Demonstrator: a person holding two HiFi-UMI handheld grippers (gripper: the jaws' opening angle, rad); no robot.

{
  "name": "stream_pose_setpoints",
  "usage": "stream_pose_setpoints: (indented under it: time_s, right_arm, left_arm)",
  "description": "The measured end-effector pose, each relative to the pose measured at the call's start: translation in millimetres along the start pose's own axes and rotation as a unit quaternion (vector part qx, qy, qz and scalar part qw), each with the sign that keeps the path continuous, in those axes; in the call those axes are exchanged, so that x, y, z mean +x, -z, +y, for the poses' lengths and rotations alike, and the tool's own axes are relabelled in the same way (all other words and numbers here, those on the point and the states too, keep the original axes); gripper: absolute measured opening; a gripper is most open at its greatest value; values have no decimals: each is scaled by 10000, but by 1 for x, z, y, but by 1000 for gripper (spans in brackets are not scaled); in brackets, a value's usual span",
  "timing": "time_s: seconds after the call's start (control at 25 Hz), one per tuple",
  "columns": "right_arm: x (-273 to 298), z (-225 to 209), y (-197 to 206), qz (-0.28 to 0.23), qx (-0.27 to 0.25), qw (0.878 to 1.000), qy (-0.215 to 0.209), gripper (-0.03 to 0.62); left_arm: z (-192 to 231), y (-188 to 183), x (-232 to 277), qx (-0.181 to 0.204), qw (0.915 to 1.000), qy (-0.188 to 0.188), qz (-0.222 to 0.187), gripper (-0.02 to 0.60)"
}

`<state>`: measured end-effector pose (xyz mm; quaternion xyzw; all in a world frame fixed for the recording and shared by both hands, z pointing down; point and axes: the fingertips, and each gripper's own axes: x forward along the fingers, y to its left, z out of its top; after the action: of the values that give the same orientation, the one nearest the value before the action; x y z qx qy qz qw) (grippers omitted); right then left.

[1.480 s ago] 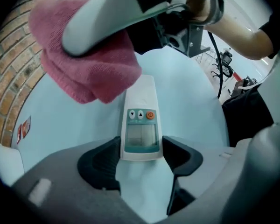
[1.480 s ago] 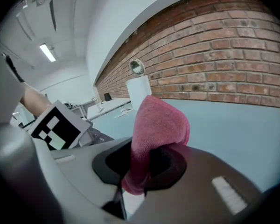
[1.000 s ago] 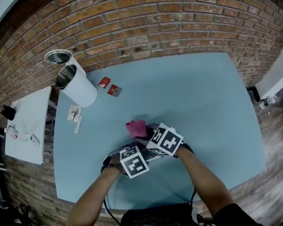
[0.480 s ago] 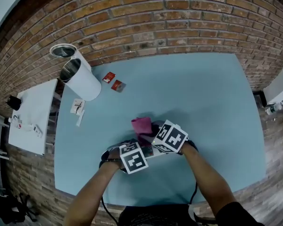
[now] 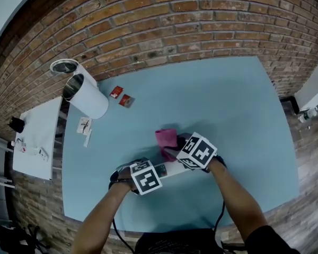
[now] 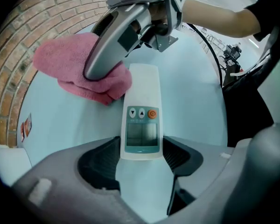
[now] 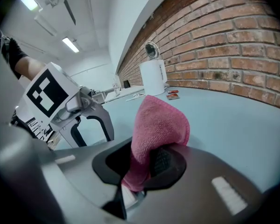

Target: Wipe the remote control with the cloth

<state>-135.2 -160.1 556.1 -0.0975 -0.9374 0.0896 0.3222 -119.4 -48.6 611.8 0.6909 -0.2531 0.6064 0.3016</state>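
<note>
since a second ago the right gripper (image 7: 147, 169) has slid with the cloth (image 7: 158, 125) along the remote (image 6: 141, 108), away from the left gripper (image 6: 141, 164) and toward the remote's far end. the left gripper has kept its place.

well off to the left of both pairs of jaws, a white kettle (image 5: 87, 97) stands with its lid up. two red packets (image 5: 122, 97) lie near it on the blue table (image 5: 228, 105), close to the brick wall (image 5: 148, 25).

the left gripper points down at the table. its jaws are clamped on the near end of the remote, one pad against each long side. the remote lies flat and face up, running straight out from these jaws. its screen sits just past the pads and its buttons a little farther on.

ahead and to the left of those jaws, the pink cloth is bunched on the table, touching the remote's far left edge.

the right gripper's jaws are pinched on a fold of the cloth, and the rest rises as a hump just ahead of them. a sliver of white shows under the cloth between these jaws.
</note>
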Motion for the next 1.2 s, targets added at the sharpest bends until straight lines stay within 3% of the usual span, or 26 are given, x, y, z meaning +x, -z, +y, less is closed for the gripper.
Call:
stream_pose_setpoints:
  time_s: [0.52,0.76,0.88,1.04,1.2]
  right_arm:
    - [-30,-21,17,-246,439,9980,379,66]
    - [-54,-28,29,-442,773,9928,799,66]
    - [-73,-30,38,-721,1128,9838,1192,66]
    - [-100,-27,58,-1115,1752,9613,1812,66]
    - [-119,-11,79,-1434,2264,9378,2208,66]
  left_arm:
    - [0,1,1,-33,9997,-34,224,278]
    - [0,2,-2,-29,9999,-57,-89,272]
    - [0,3,-3,-121,9993,-89,-353,268]
    - [3,1,-6,-252,9973,-51,-690,273]
    - [0,-3,-11,-792,9904,495,-1022,272]
